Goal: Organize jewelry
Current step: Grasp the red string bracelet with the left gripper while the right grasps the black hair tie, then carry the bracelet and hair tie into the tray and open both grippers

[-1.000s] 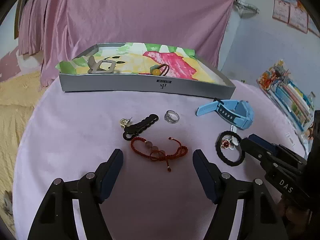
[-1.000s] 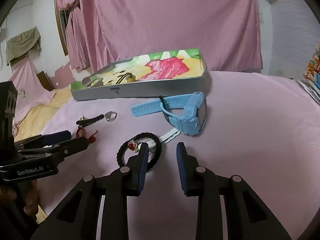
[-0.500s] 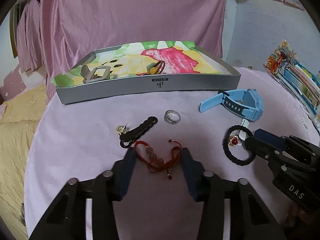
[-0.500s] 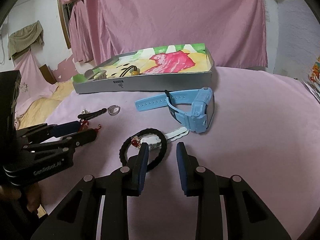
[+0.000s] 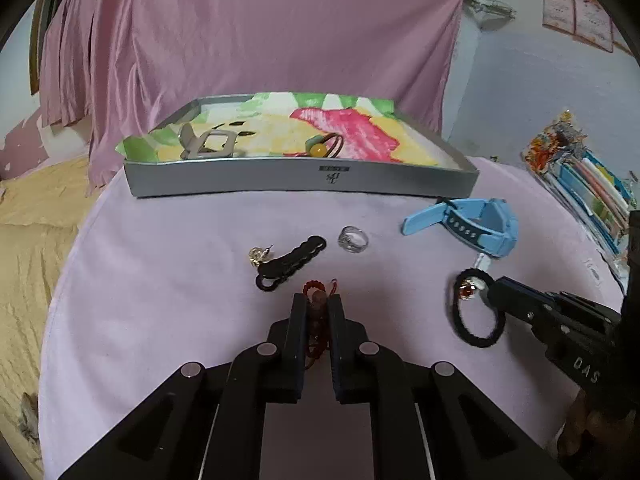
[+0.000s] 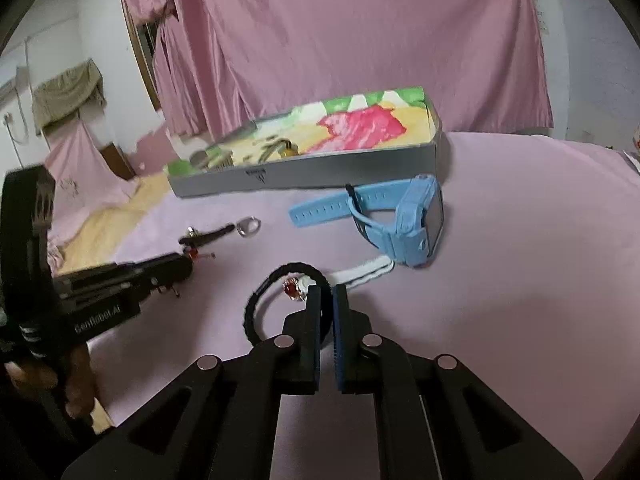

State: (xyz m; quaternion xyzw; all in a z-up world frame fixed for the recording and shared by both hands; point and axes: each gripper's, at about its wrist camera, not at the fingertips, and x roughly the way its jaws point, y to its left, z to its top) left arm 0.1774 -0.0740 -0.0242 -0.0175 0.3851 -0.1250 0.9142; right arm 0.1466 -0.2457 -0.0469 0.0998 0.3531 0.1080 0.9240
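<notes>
My left gripper [image 5: 318, 300] has its jaws closing, pinching the red braided bracelet [image 5: 310, 288] that lies bunched between the pads on the pink cloth. In the right wrist view my right gripper [image 6: 326, 292] has its jaws closing tight on the right side of the black hair tie [image 6: 256, 308], which carries a red gem charm [image 6: 290, 289]. The left wrist view shows that grip from the side, on the hair tie [image 5: 476, 342]. The grey tray [image 5: 300, 178] stands at the back and holds a grey hair clip [image 5: 208, 144] and a hair tie with a yellow bead [image 5: 320, 148].
A blue watch [image 5: 480, 228], a silver ring [image 5: 352, 239], a black scalloped clip [image 5: 290, 266] and a gold earring [image 5: 256, 254] lie loose between the tray and the grippers. A white clip [image 6: 364, 272] lies by the watch. Colourful books [image 5: 580, 184] are at the right and a yellow blanket [image 5: 32, 232] at the left.
The left gripper's wide jaws came together around the red bracelet, gathering it up. The right gripper's jaws narrowed from a small gap onto the hair tie. Neither hand shifted much.
</notes>
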